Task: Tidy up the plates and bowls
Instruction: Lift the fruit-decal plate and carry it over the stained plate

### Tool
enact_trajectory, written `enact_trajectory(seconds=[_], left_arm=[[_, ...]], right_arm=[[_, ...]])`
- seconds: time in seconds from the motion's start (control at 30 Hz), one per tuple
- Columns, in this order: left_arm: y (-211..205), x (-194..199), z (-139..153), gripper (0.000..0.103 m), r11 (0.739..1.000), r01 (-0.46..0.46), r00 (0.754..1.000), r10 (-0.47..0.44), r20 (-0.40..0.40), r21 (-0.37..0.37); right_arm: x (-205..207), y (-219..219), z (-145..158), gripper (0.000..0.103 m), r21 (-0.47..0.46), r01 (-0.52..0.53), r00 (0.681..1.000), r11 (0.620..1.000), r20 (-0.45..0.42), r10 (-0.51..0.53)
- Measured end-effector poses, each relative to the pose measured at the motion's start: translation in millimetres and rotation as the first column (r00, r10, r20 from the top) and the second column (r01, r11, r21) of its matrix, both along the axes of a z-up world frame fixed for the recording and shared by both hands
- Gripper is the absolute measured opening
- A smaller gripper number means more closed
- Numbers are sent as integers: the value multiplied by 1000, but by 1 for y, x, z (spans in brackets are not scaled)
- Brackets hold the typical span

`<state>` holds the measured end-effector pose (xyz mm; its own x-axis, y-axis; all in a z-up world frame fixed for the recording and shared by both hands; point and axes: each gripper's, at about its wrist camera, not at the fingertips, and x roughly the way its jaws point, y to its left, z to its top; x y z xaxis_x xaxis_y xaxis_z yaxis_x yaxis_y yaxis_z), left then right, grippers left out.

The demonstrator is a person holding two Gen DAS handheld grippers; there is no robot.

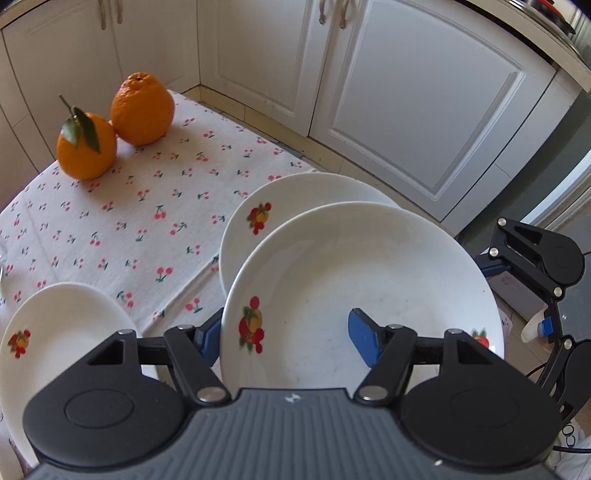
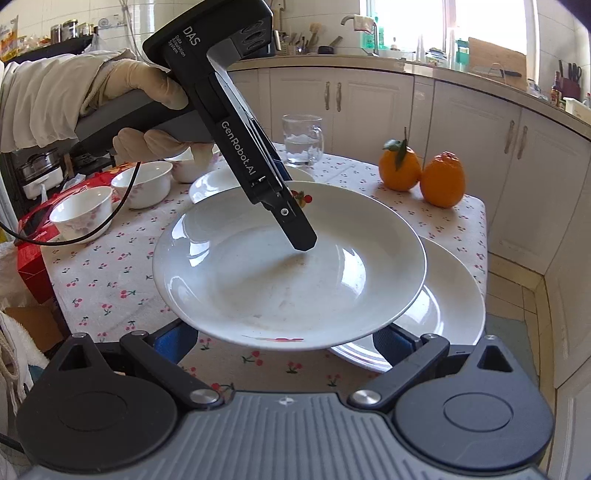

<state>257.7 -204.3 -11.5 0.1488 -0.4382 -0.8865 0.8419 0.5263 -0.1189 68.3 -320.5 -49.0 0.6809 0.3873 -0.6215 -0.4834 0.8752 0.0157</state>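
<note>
Plate (image 1: 362,280): white, red-and-yellow fruit motif on rim. Tablecloth (image 1: 147,206): cream, red cherry print. Oranges (image 1: 142,109): orange, one with green leaf. Gripper (image 1: 286,336): black, blue pads (image 1: 364,341). Cabinets (image 1: 406,92): white.

Home kitchen: white cabinets (image 2: 373,99), sink tap (image 2: 364,27) by the window, utensil-crowded counter (image 2: 480,79), cherry-print tablecloth (image 1: 147,206).

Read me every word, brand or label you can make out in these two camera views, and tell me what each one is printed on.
"DAS": top of the left gripper body, right wrist view.
"Data Acquisition System": small print under it, barely legible.
"GenRobot.AI": along the same gripper's side.
Red box at the table's left edge: printing too blurred to read.
Packaging on the far counter, upper left: too small to read.
Left wrist view: no readable text; the plates carry only fruit pictures.
</note>
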Motion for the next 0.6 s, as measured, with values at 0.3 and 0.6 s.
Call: enact_trajectory(seconds=[0.3,0.6], left_arm=[[-39,15,-20,68,999,48,998,-48,-48,-19],[-53,31,-32,67,999,51,996,-52,-73,-20]], right_arm=[[-3,-30,-5,102,7,95,995,995,-19,-95],[3,-40,-6,102,40,152,988,988,-41,-151]])
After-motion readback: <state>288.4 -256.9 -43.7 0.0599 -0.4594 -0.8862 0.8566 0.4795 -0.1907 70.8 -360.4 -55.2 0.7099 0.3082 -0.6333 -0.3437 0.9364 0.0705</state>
